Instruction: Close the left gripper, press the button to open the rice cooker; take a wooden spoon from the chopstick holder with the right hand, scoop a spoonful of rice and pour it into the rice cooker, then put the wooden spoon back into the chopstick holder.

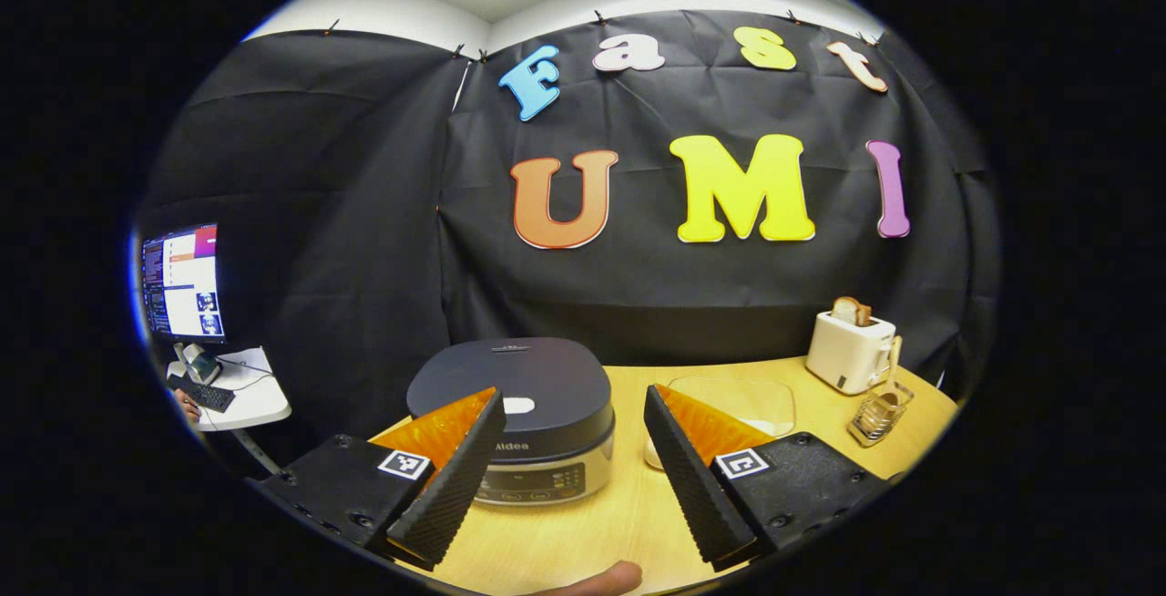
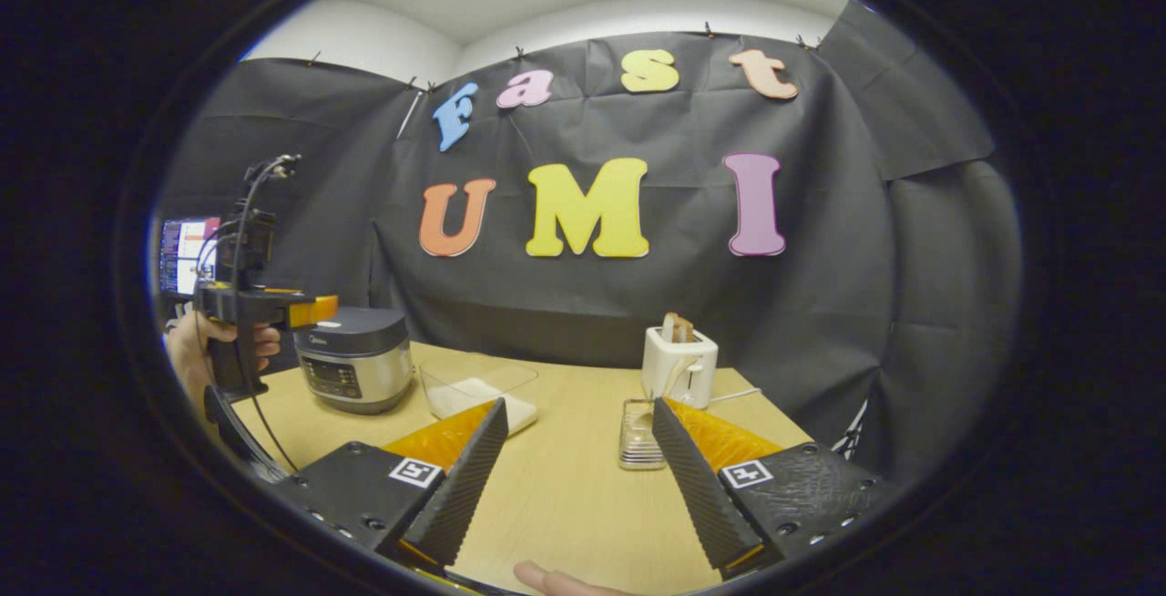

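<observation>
Left gripper [image 1: 572,450] fingers apart, low centre, aimed at closed rice cooker [image 1: 510,414] whose button needs shut tips; right gripper [image 2: 577,477] likewise apart, waiting near chopstick holder [image 2: 639,436].

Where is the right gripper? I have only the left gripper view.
Observer: The right gripper is open, low over the table, holding nothing.
Operator: Is it near the holder?
Observer: Yes. The holder stands just ahead of it, in front of the toaster.
Operator: Is there rice in the tub?
Observer: A white heap that looks like rice lies in the tub.
</observation>
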Tool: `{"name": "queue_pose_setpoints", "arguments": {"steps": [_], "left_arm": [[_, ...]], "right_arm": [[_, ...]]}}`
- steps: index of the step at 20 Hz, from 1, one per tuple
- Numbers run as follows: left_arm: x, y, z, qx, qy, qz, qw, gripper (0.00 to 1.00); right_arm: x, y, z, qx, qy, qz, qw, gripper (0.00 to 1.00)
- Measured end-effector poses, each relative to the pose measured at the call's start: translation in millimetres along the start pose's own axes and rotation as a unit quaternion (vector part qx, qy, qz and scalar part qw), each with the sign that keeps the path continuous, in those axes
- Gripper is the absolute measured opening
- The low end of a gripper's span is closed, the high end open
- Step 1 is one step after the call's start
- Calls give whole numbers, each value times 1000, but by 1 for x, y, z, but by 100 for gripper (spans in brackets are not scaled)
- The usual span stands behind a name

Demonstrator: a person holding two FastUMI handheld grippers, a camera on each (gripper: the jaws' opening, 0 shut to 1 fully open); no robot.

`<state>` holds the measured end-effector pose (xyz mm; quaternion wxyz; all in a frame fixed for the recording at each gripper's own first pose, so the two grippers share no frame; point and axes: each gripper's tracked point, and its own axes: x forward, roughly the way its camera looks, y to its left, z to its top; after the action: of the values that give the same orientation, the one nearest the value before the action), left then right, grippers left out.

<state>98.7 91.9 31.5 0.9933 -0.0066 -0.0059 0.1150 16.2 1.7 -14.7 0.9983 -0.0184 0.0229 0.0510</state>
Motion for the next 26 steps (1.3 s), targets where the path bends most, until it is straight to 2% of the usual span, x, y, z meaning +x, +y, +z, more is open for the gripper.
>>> {"name": "queue_pose_setpoints", "arguments": {"steps": [6, 8, 10, 14, 17, 21, 26], "left_arm": [[-68, -42, -21, -30, 1, -75, 997, 98], [-84, -40, -28, -12, 13, -75, 997, 98], [-98, -32, -22, 2, -6, -63, 998, 98], [-115, -38, -20, 3, -23, -78, 997, 97], [-117, -41, -19, 7, -29, -96, 995, 97], [-115, -37, -27, 3, -13, -96, 995, 98], [-119, -36, -16, 9, -36, -101, 994, 98]], "right_arm": [[-17, -12, -6, 1, -2, -39, 999, 97], [-21, -13, -4, 6, -7, -45, 999, 95], [-26, -11, -4, 12, -12, -47, 999, 95], [-24, -1, -7, 4, -7, -47, 999, 95], [-24, 5, -5, 2, -11, -51, 999, 95], [-21, 19, -11, 5, -2, -50, 999, 95], [-21, 32, -5, -11, -7, -42, 999, 95]]}}
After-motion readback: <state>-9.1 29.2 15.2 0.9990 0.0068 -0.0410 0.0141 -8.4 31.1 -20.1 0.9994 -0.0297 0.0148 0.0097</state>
